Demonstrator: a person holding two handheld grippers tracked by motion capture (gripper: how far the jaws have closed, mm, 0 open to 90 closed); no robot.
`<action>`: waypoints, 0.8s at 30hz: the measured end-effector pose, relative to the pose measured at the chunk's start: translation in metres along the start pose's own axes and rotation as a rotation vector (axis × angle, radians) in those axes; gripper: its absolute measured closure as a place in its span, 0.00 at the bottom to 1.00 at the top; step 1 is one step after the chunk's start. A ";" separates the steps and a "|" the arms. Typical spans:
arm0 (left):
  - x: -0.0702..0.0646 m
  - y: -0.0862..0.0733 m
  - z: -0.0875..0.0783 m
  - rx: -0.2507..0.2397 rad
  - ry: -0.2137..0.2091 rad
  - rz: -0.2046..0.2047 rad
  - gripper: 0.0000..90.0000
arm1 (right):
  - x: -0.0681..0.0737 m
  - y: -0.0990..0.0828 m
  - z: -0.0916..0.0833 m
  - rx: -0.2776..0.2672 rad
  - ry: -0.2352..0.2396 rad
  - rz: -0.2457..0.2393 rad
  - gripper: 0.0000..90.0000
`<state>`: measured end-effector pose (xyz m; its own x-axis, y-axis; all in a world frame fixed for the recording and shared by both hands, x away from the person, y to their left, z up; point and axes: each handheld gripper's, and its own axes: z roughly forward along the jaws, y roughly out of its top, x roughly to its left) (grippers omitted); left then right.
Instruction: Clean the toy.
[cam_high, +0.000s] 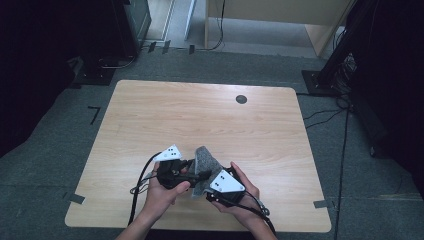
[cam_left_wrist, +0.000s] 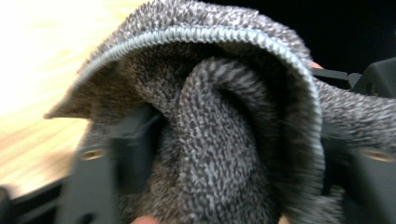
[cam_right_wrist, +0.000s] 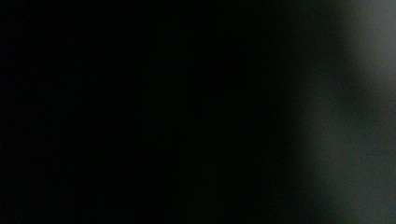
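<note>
A grey knitted sock (cam_high: 206, 161) is held up between both grippers, over the bench (cam_high: 210, 115) near its front edge. The left gripper (cam_high: 192, 171) has its fingers (cam_left_wrist: 133, 144) inside the sock's cuff. Whether the right gripper (cam_high: 216, 187) is clenched on the sock cannot be told.

In the high view, the tips of the left gripper (cam_high: 192, 172) and of the right gripper (cam_high: 210, 184) are buried in the grey knitted cloth (cam_high: 206, 165), so how their jaws stand there cannot be told. The person's 2 forearms are cut off by the bottom edge. In the left gripper view, the 2 black jaws are blurred and partly covered by folds of the cloth (cam_left_wrist: 219, 140); whether the pads press on it is unclear. The wooden table (cam_left_wrist: 42, 70) at the left is washed out and smeared. The right gripper view is almost wholly dark, with only a blurred grey patch (cam_right_wrist: 345, 130) at its right that cannot be identified.
</note>
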<state>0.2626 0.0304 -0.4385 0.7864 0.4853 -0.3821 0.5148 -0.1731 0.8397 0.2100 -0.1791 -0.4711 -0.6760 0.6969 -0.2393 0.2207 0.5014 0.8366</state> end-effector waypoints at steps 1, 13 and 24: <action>0.003 0.002 -0.005 -0.015 -0.008 -0.012 0.79 | -0.002 -0.001 0.000 0.003 -0.003 0.006 0.38; 0.003 0.003 -0.005 -0.004 -0.009 -0.018 0.81 | -0.001 -0.002 0.001 0.006 -0.002 0.003 0.38; 0.007 0.004 -0.008 0.004 -0.024 -0.014 0.82 | -0.001 -0.002 0.001 -0.003 0.005 0.010 0.38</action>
<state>0.2679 0.0404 -0.4346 0.7873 0.4670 -0.4026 0.5268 -0.1700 0.8328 0.2110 -0.1805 -0.4726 -0.6774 0.6994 -0.2281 0.2258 0.4928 0.8403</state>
